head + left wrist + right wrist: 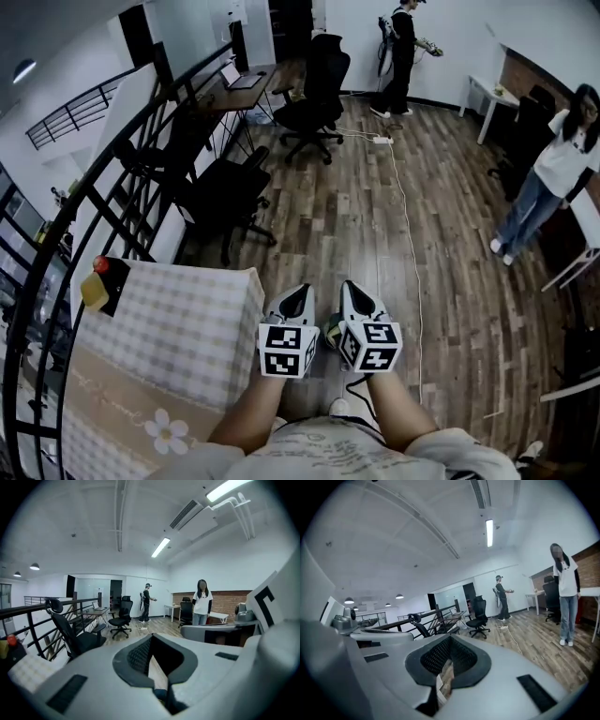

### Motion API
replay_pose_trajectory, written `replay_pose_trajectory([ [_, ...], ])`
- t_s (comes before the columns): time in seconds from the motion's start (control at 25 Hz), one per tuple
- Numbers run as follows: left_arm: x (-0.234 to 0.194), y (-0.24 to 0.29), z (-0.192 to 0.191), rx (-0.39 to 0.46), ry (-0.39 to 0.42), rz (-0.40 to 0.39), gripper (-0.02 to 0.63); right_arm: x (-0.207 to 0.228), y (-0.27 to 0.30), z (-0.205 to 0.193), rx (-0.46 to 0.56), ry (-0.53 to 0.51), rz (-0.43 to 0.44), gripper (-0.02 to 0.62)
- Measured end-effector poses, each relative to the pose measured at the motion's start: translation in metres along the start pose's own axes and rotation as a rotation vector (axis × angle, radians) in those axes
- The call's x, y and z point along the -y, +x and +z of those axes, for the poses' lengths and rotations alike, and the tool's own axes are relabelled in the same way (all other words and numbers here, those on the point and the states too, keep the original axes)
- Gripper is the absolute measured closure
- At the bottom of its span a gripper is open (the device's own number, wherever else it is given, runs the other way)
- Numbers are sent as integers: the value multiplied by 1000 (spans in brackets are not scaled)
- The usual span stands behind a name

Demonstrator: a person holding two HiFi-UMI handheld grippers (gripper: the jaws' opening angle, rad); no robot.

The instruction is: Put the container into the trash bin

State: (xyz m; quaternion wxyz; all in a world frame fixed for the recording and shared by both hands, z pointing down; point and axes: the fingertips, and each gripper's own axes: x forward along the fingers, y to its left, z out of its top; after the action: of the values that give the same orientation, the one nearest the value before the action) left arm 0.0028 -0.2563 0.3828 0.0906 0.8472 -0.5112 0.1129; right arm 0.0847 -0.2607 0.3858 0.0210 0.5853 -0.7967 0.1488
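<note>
No container and no trash bin shows in any view. My left gripper [297,294] and right gripper [355,292] hang side by side over the wooden floor, just right of a table, both pointing ahead. The left gripper's [151,637] jaws are shut with nothing between them. In its own view the right gripper [450,639] also has its jaws together and empty, only floor showing through the hollow. A small greenish thing [330,331] peeks out between the two marker cubes, too hidden to identify.
A table with a checkered cloth [178,319] stands at the left, with a yellow-and-black box with a red knob [101,281] on it. A black railing [112,178] and office chairs [230,192] lie ahead. A cable with a power strip [382,140] crosses the floor. Two people [401,56] [553,178] stand farther off.
</note>
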Motion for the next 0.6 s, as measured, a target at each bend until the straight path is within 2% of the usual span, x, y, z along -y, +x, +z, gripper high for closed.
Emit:
replay_pose_trajectory([
  [0.24,-22,-46,27,57,2,59,601,-42,-20,13,22,-27,58,594],
  [0.6,-35,-62,23,62,-6,86,601,-56,-21,7,7,-68,67,594],
])
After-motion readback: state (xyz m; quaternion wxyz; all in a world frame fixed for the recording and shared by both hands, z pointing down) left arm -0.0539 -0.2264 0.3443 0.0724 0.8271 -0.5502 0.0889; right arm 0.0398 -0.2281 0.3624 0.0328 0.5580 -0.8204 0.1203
